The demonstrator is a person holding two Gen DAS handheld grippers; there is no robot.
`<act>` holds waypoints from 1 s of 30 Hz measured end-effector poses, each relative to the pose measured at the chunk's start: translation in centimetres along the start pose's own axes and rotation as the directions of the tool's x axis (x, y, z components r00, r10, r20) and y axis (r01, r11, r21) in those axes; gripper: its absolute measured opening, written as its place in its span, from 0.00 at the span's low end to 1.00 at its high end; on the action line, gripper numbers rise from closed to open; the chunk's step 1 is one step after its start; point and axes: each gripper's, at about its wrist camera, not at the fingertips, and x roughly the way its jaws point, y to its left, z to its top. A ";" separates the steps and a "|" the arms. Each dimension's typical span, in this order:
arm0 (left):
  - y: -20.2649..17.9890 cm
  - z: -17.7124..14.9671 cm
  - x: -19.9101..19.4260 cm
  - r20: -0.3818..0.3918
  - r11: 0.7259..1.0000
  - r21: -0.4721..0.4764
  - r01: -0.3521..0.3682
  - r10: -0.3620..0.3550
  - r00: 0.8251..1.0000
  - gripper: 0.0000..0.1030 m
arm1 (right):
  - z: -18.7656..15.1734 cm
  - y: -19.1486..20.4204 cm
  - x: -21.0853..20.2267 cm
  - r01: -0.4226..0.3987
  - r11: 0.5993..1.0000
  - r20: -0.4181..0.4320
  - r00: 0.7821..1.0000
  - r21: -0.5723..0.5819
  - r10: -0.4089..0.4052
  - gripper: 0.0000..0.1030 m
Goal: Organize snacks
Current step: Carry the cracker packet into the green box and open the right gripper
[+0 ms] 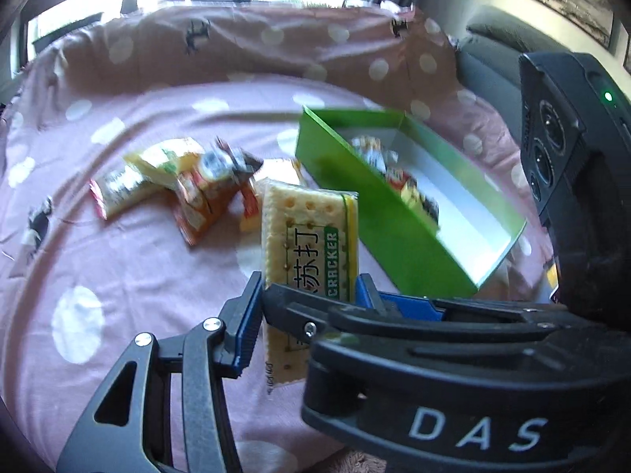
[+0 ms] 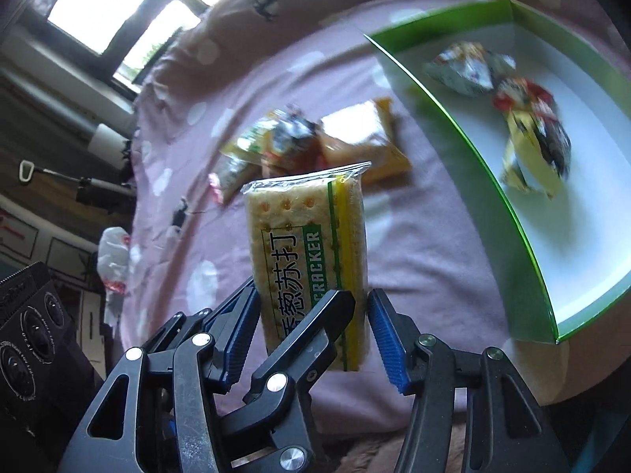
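Pink dotted bedsheet [image 1: 138, 260] – bare stretch near camera. Green box [image 1: 378, 213] right, two snacks inside, near end empty. Loose snack pile [image 1: 185, 185] left. Cracker pack [image 2: 311, 252] upright – left gripper [image 1: 303, 299] clamps it; right gripper [image 2: 315, 327] straddles, pads apart.

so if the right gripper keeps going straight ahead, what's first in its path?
The cracker pack, already between the right gripper jaws. Beyond it, probably the pink sheet; depth is unclear.
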 end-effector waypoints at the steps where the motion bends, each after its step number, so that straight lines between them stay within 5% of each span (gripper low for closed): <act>1: 0.2 0.6 -0.6 0.025 1.000 -0.002 -0.001 0.001 1.000 0.43 | 0.5 0.9 -0.6 0.001 1.000 0.021 1.000 -0.020 0.000 0.57; 9: 0.3 7.0 -3.3 0.169 0.998 0.030 -0.062 0.056 0.984 0.43 | 6.1 5.2 -4.0 -0.049 0.992 0.152 0.986 -0.116 0.067 0.56; 15: -1.5 11.4 -2.1 0.236 0.995 0.068 -0.071 0.053 0.970 0.43 | 9.8 4.6 -6.3 -0.063 0.986 0.239 0.966 -0.155 0.099 0.56; 20: -3.6 12.8 0.8 0.207 0.996 0.093 0.006 -0.025 0.978 0.43 | 10.8 1.5 -7.7 -0.008 0.995 0.344 0.938 -0.096 0.040 0.56; 30: -8.8 12.4 6.4 0.104 0.978 0.182 0.106 -0.126 0.987 0.43 | 10.9 -6.2 -8.3 0.010 0.996 0.361 0.932 0.092 -0.043 0.56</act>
